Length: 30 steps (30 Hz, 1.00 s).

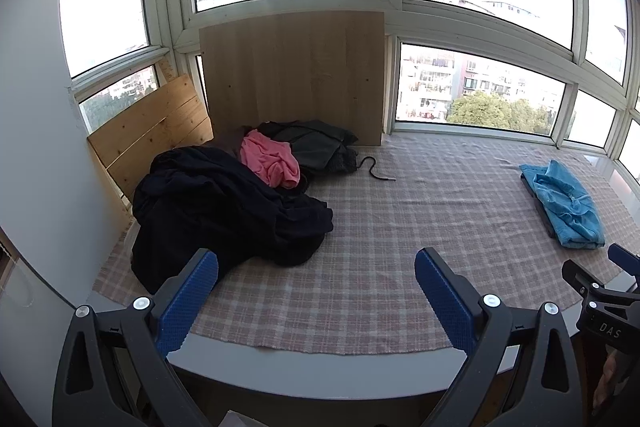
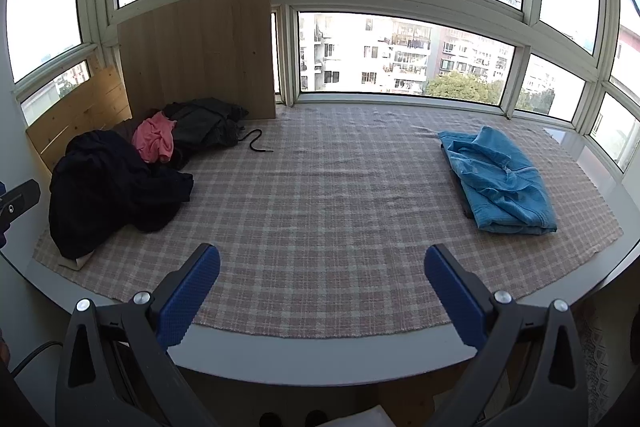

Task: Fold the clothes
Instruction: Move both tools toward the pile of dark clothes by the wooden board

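Both hand-held grippers, left point(image 1: 316, 283) and right point(image 2: 322, 279), hang empty with fingers apart at the surface point(image 2: 320, 211) edge. Blue garment point(image 2: 500, 179) lies folded at right; crumpled pile point(image 2: 116, 183) sits left. Judging between garments: next grab needs a piece from the pile.

Both tongs hover above the near edge of the table, holding nothing. The left tongs point(image 1: 316, 291) stand wide apart, blue ribbed pads point(image 1: 188, 303) facing each other across an empty gap, black arms angling down toward the camera. The right tongs point(image 2: 322, 287) are spread just as wide, pads point(image 2: 454, 297) bare. In the left wrist view, the right tongs show at the right edge, beside the left pair.
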Each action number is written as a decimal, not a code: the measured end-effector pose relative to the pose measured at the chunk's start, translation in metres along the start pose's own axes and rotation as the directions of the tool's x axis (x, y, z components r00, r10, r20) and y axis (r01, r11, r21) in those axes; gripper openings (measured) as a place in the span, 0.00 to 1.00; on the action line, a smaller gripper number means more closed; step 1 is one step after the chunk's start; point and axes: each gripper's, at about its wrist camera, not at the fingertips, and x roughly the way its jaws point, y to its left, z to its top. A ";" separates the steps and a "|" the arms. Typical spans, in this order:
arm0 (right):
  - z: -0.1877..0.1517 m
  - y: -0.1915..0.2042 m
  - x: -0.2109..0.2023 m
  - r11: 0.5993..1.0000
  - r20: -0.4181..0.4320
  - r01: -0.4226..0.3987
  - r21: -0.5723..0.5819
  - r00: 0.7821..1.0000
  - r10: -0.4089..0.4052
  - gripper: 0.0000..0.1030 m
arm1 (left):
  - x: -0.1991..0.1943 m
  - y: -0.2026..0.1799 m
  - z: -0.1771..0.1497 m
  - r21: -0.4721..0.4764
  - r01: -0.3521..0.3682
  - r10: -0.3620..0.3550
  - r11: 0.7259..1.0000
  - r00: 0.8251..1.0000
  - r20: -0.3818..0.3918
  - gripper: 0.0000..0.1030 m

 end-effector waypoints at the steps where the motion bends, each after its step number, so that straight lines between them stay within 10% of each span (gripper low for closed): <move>1: -0.001 0.000 0.003 1.000 0.000 0.000 -0.002 1.000 0.000 1.00 | 0.000 0.000 0.000 0.003 -0.004 0.004 1.000 1.000 -0.003 0.97; 30: 0.003 -0.006 0.014 1.000 -0.009 -0.030 -0.005 0.999 0.030 1.00 | 0.011 0.008 -0.003 -0.086 0.007 -0.009 0.996 1.000 -0.022 0.97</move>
